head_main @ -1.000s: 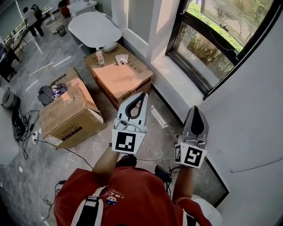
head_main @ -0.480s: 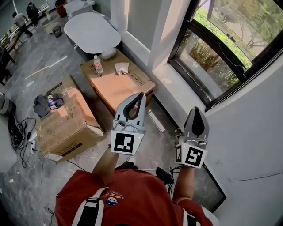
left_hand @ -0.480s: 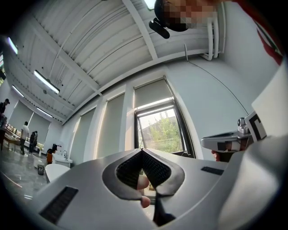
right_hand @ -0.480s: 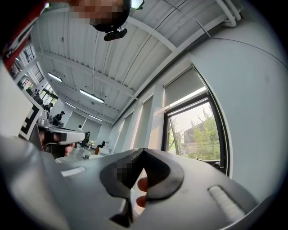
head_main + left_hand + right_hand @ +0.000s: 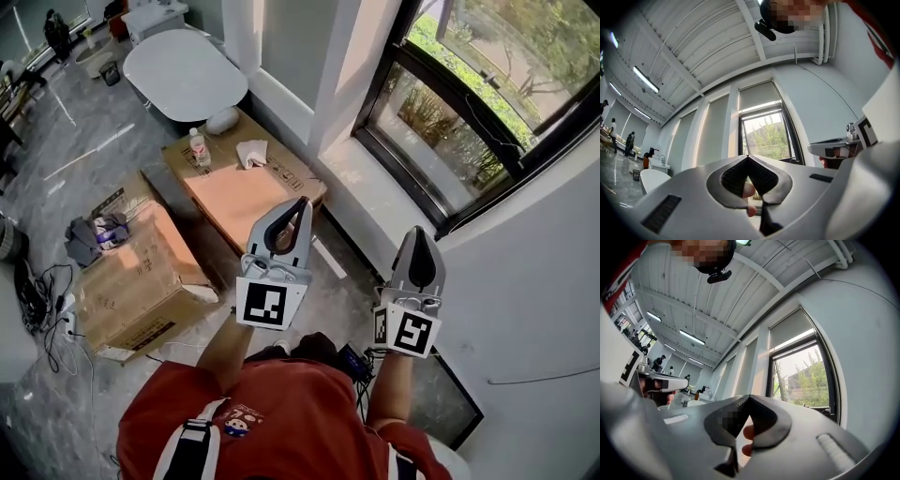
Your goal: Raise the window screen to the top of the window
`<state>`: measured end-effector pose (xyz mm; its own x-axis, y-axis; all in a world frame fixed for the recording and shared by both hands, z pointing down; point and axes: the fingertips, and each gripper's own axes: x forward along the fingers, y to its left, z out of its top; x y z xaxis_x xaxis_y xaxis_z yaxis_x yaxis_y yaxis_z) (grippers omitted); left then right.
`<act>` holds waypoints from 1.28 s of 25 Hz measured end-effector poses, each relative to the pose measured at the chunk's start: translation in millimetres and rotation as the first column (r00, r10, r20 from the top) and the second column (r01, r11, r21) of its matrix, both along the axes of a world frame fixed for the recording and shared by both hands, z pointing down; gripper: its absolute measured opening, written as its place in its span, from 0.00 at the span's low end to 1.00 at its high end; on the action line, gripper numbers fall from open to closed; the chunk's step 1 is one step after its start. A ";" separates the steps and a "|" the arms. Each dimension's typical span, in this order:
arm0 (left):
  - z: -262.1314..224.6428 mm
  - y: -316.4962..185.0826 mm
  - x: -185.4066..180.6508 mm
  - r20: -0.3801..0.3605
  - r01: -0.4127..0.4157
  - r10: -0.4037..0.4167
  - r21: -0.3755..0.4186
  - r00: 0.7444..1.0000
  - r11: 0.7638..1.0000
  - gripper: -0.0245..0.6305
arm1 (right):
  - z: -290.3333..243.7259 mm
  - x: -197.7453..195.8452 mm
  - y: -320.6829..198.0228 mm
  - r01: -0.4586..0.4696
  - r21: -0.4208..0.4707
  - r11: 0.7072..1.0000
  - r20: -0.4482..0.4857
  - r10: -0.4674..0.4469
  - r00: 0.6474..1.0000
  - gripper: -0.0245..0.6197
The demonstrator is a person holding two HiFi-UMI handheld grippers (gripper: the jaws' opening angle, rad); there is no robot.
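Observation:
The black-framed window (image 5: 469, 103) is ahead at the upper right, above a pale sill (image 5: 375, 187). In the gripper views a grey screen (image 5: 757, 96) (image 5: 790, 329) covers the window's upper part, with trees showing through the glass (image 5: 764, 138) (image 5: 804, 380) below it. My left gripper (image 5: 302, 202) (image 5: 748, 157) is shut and holds nothing, raised in front of me. My right gripper (image 5: 419, 231) (image 5: 749, 397) is beside it, also shut and holding nothing. Neither touches the window or the screen.
Two cardboard boxes (image 5: 239, 192) (image 5: 131, 277) stand on the floor to the left, one with a bottle (image 5: 197, 145) on it. A white oval table (image 5: 183, 70) is farther back. Cables (image 5: 42, 291) lie at the far left. A dark framed panel (image 5: 455, 398) leans against the right wall.
Both grippers have moved together toward the window, still shut and side by side. The boxes and table have shifted in the head view.

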<state>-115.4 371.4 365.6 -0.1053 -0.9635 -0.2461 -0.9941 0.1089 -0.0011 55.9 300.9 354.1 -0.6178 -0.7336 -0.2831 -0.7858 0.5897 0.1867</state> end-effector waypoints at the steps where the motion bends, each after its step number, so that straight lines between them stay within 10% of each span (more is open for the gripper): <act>1: 1.6 -3.6 -0.5 0.002 -0.004 0.004 -0.002 1.000 1.000 0.05 | 1.7 0.5 -2.7 -0.004 -0.001 1.000 0.002 0.004 1.000 0.05; 32: -20.4 -325.5 12.0 0.047 -0.118 0.117 0.005 0.992 0.993 0.05 | -12.6 22.0 -299.9 -0.121 0.011 0.993 0.046 0.121 0.992 0.05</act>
<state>-103.5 45.9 345.2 0.0203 -0.9665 -0.2559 -0.9988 -0.0084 -0.0477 77.8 1.0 341.5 -0.5112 -0.7979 -0.3193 -0.8589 0.4873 0.1574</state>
